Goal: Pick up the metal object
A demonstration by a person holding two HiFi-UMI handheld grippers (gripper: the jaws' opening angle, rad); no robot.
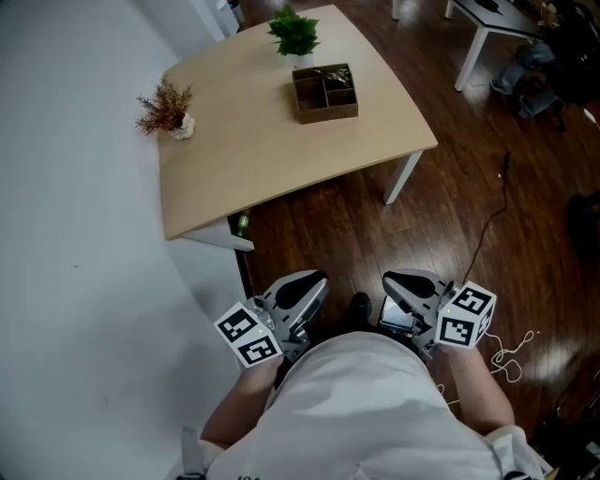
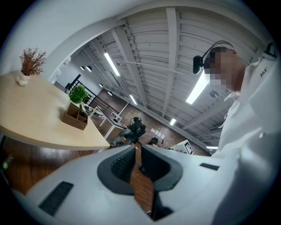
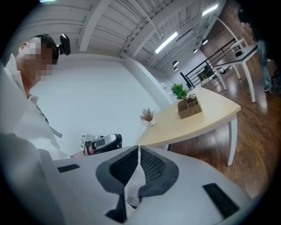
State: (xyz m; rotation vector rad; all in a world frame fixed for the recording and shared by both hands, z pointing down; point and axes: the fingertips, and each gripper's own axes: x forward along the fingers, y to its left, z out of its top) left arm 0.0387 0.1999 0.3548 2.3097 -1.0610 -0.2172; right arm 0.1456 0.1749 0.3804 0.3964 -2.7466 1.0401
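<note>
Standing along the far edge of the table (image 1: 262,164) is a green plant (image 1: 294,34). Just in front of it sits a wooden box (image 1: 326,112) divided into compartments. The metal object (image 1: 326,75) appears only as a pale glint in the box's far compartment and is too small to make out in detail. A dried plant (image 1: 165,103) in a small white pot stands near the left edge, well apart from the box. Nothing on the tabletop lies between the box and the near edge.

The table has a light wooden top on white legs, and its left edge runs along a white wall (image 1: 75,244). Around it is a dark wooden floor (image 1: 441,197), where a thin cable (image 1: 487,234) trails to the right. A second white table (image 1: 483,28) and some dark bags (image 1: 536,67) sit in the far right corner of the room.

The left gripper (image 2: 136,148) and the right gripper (image 3: 138,147) are held close to the person's white shirt (image 1: 366,412), well short of the table's near edge. The left jaws stand almost together, with only a thin strip of floor showing between them. The right jaws come nearly tip to tip. Neither gripper holds or touches anything.
</note>
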